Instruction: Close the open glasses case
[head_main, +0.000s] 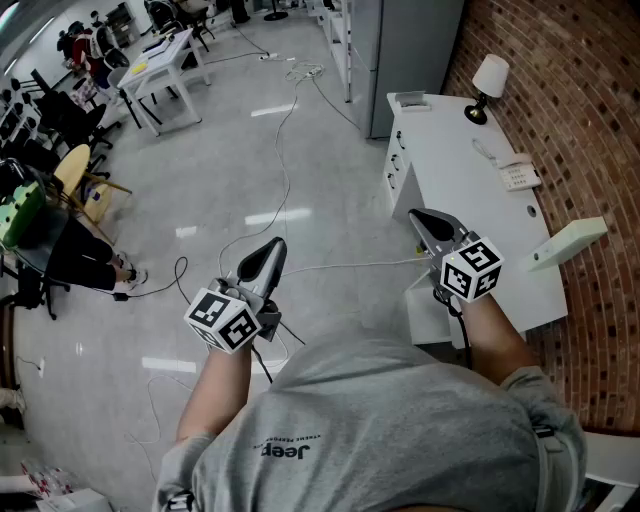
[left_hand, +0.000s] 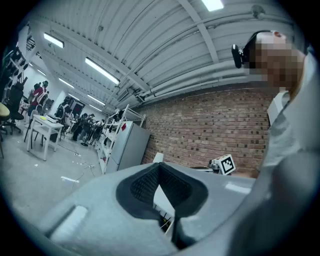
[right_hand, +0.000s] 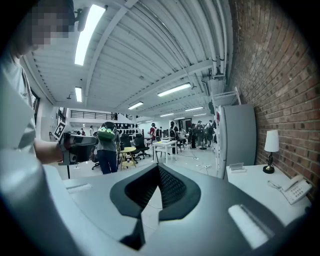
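Observation:
No glasses case can be made out for certain in any view. A pale oblong thing lies at the right edge of the white desk; I cannot tell what it is. My left gripper is held over the floor, left of the desk, shut and empty. The right gripper hovers at the desk's near left part, jaws together with nothing in them. In the left gripper view the left gripper points level toward the brick wall. In the right gripper view the right gripper points along the room.
On the desk stand a small lamp, a white telephone and a small tray. A grey fridge stands behind it. Cables run over the floor. Chairs, tables and people fill the far left.

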